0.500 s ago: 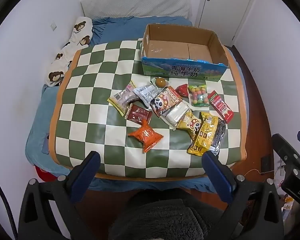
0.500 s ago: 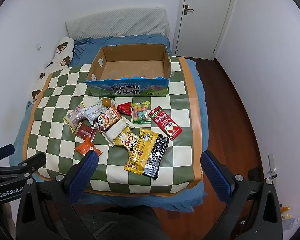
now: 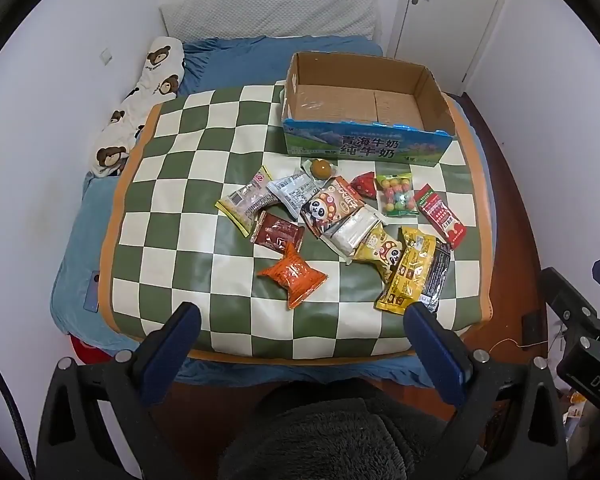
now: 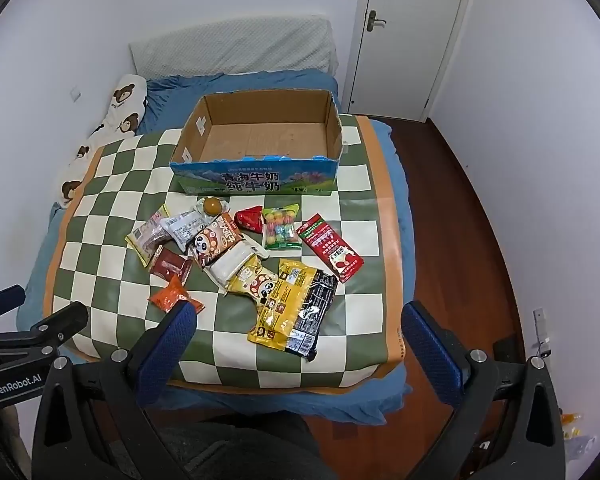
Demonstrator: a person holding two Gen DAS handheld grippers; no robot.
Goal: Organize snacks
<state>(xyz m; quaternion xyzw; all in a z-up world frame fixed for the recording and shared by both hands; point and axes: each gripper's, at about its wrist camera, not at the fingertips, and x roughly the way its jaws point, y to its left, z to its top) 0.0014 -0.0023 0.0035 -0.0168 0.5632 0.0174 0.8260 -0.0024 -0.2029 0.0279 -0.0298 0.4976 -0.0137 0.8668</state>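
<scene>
Several snack packets lie in a loose pile on a green-and-white checkered mat (image 3: 172, 216) (image 4: 100, 216). Nearest are an orange packet (image 3: 294, 274) (image 4: 172, 296) and a yellow packet (image 3: 410, 276) (image 4: 286, 304). A panda packet (image 3: 330, 210) (image 4: 214, 240) lies mid-pile and a long red packet (image 3: 440, 216) (image 4: 330, 246) at the right. An empty cardboard box (image 3: 364, 110) (image 4: 260, 136) stands behind them. My left gripper (image 3: 300, 344) and right gripper (image 4: 298, 340) are both open and empty, held above the mat's near edge.
The mat lies on a bed with blue sheets (image 3: 240, 52). A bear-print pillow (image 3: 140, 100) lies along the left wall and a grey pillow (image 4: 232, 46) at the head. A white door (image 4: 412, 32) and wooden floor (image 4: 472, 220) are at the right.
Both grippers have moved slightly closer to the mat; the view shifted a little. Nothing on the mat has moved.
</scene>
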